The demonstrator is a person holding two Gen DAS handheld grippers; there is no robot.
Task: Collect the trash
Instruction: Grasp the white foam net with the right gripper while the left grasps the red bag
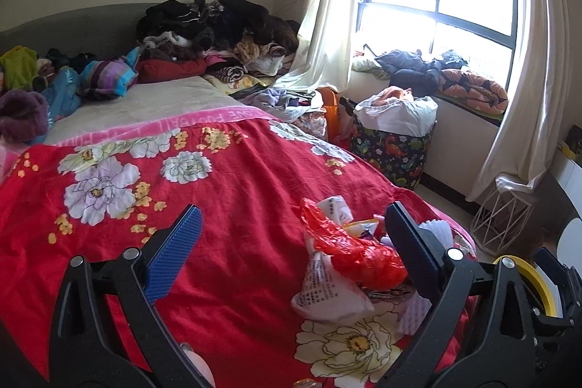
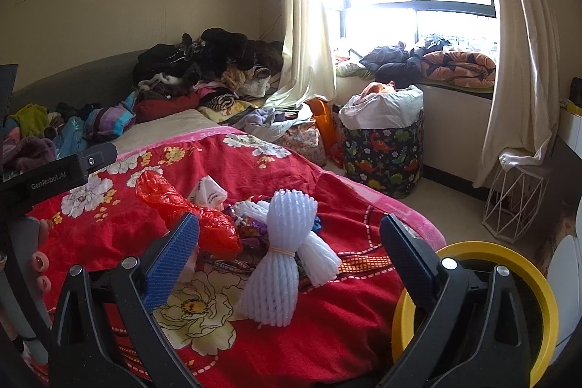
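Several bits of trash lie heaped near the right edge of the bed (image 1: 218, 206), on its red flowered cover. In the left wrist view the left tool (image 1: 291, 253) hangs spread wide and empty just above the bed, its right finger close beside the heap. A crumpled red plastic bag (image 1: 353, 250) runs slantwise from upper left down to lower right, and a printed paper wrapper (image 1: 323, 290) lies under its near end. Both look feather-light, limp and a little slick, so a pinch across a bunched fold should hold better than one on a flat skin.

In the right wrist view the right tool (image 2: 291, 246) is likewise spread and holds nothing. Straight ahead between its fingers stands a bundle of white foam netting (image 2: 280, 260), cinched by a rubber band (image 2: 282, 251) at its waist (much like a bow). Its long axis runs nearly upright, leaning a little. It should be soft, springy and nearly weightless; the banded waist looks the firmest place to grip. A yellow bin (image 2: 516, 264) waits at lower right, beside the bed.
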